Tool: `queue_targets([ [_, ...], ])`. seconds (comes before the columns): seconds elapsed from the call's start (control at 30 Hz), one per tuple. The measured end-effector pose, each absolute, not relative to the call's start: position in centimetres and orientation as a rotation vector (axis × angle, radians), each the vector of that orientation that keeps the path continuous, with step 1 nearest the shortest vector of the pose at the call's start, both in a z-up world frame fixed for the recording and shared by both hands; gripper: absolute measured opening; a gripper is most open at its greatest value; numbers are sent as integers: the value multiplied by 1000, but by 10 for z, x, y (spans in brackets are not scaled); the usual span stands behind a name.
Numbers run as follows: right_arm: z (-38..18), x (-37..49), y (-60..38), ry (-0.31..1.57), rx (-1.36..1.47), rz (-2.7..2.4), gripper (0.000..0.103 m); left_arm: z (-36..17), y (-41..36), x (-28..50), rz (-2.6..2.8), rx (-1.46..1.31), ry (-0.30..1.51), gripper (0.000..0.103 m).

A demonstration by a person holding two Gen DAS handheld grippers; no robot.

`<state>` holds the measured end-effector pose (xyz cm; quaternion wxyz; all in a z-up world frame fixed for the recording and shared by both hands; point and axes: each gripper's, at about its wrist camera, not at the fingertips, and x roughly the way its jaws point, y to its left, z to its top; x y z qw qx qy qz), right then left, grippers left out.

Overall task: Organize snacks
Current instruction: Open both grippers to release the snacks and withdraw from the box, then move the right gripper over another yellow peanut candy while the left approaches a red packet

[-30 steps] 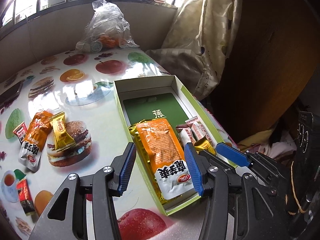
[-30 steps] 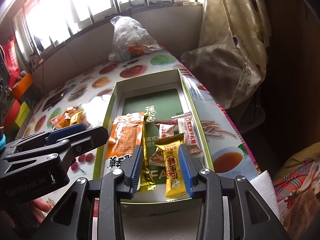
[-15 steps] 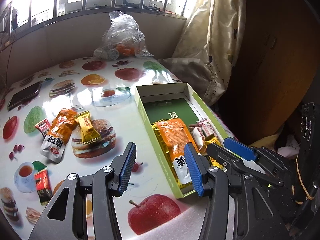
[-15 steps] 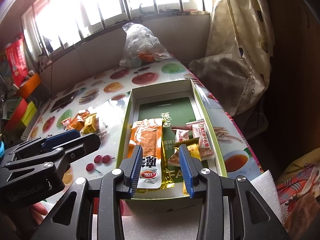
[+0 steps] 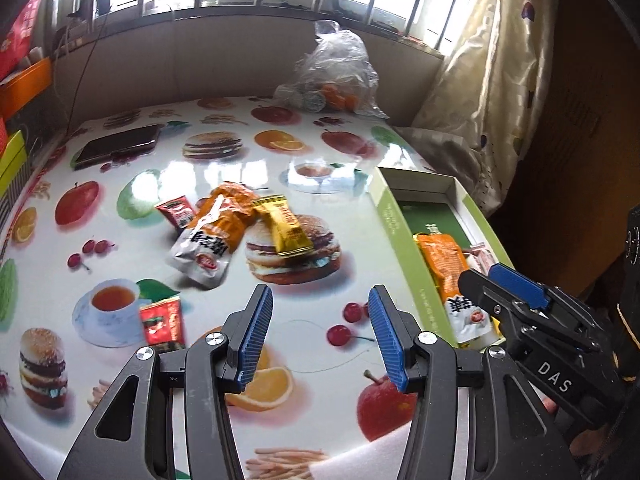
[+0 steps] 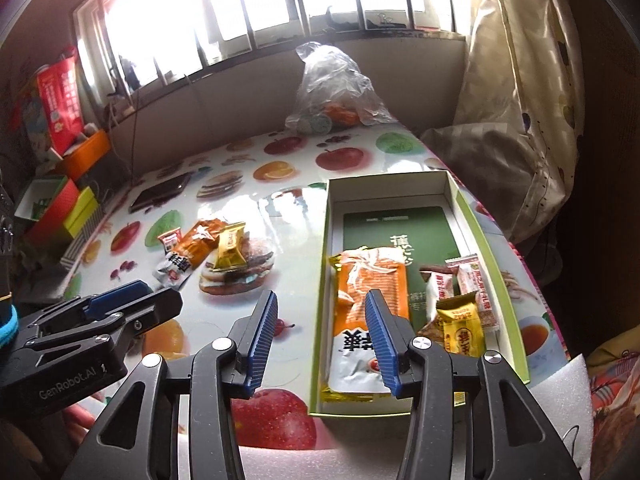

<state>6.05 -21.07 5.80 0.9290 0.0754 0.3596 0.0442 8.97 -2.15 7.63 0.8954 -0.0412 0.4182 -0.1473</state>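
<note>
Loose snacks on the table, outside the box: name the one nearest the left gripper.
The small red packet by the printed teacup, lying alone just left of the open left gripper. The other red packet, orange pouch and gold candy cluster farther away.

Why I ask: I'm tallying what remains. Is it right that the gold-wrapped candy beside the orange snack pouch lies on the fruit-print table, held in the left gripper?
Not held. The left wrist view shows the gold-wrapped candy lying beside the orange snack pouch on the fruit-print table, beyond the open, empty left gripper.
</note>
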Motion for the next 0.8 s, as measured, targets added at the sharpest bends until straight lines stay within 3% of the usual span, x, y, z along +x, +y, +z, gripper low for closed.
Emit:
queue_targets([
  [0.8, 22, 158, -124, 832, 44, 219, 47, 20, 86, 103, -89, -206, 963, 51],
])
